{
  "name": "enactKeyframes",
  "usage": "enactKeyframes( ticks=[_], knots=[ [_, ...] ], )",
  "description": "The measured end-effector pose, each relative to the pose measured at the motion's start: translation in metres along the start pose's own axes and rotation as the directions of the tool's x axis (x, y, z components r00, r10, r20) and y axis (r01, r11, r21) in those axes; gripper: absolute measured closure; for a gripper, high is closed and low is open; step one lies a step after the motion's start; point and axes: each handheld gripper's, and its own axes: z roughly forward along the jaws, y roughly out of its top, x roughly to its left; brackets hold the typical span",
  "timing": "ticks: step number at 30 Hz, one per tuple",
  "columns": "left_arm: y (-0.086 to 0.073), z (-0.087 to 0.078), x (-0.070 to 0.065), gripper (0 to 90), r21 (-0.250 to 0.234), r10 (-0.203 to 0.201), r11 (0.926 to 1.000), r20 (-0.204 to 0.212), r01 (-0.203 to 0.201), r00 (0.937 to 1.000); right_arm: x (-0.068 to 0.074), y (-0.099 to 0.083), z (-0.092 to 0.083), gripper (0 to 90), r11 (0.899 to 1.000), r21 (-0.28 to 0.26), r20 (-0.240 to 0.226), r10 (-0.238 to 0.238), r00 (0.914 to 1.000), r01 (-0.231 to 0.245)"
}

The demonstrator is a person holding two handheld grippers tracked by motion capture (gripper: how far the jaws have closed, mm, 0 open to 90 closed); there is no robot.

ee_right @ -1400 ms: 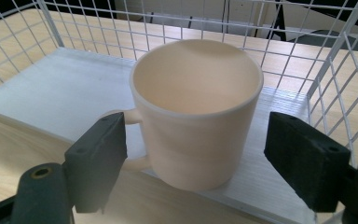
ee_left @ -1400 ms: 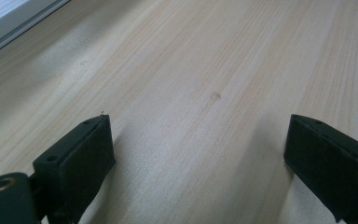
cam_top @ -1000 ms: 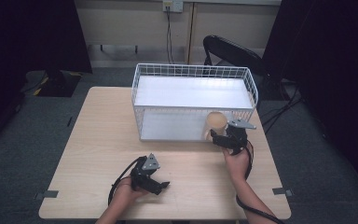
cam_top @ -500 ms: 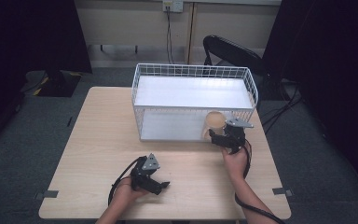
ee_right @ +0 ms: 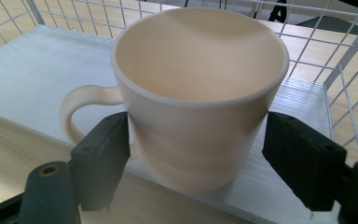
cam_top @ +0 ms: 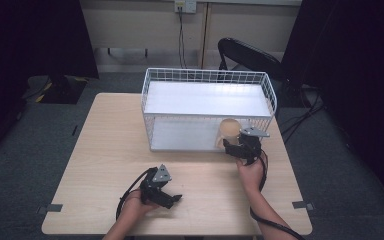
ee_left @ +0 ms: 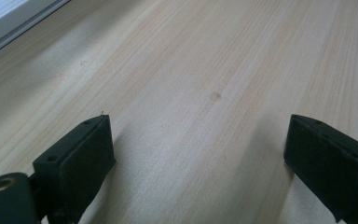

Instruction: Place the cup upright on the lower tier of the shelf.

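Observation:
A cream mug point(ee_right: 200, 93) with its handle to the left stands on the front edge of the white board at the bottom of a white wire basket point(cam_top: 205, 73). In the high view the mug point(cam_top: 228, 129) is at the basket's front right. My right gripper point(ee_right: 198, 122) has a black jaw on each side of the mug's body; the jaws have just been closing and the pads point(ee_right: 103, 154) touch its wall. From above, the right gripper point(cam_top: 231, 144) points at the basket. My left gripper point(cam_top: 172, 199) rests low over the wooden table point(cam_top: 105, 150), open, and in its own view the left gripper point(ee_left: 198, 128) has bare wood between its jaws.
The wire basket has a white upper shelf point(cam_top: 207, 97) and fills the back middle of the table. A black chair point(cam_top: 250, 55) stands behind the table at the right. Cables trail from both grippers toward the person.

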Motion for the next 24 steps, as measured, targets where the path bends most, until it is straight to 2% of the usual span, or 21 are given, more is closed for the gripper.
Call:
enactKeyframes(
  ticks=[5, 9, 18, 24],
  knots=[
    [0.0, 0.0, 0.0, 7.8, 0.0, 0.0, 1.0, -0.001, 0.0, 1.0, 0.0008, 0.0018, -0.0011, 26.2, 1.0, -0.012, 0.0, 0.003, 1.0, -0.003],
    [0.0, 0.0, -0.0001, 7.8, 0.0, 0.0, 1.0, 0.0, 0.0, 1.0, 0.0021, 0.0029, -0.0001, 31.9, 1.0, -0.007, -0.007, 0.002, 1.0, -0.002],
    [0.0, 0.0, 0.0, 7.8, 0.0, 0.0, 1.0, 0.0, 0.0, 1.0, 0.0046, 0.005, 0.002, 37.5, 1.0, -0.004, -0.01, 0.006, 0.9999, -0.006],
    [0.0, 0.0, 0.0, 7.8, 0.0, 0.0, 1.0, 0.0, 0.0, 1.0, 0.0062, 0.0056, 0.0023, 44.4, 1.0, -0.001, -0.006, 0.007, 1.0, -0.007]
  ],
)
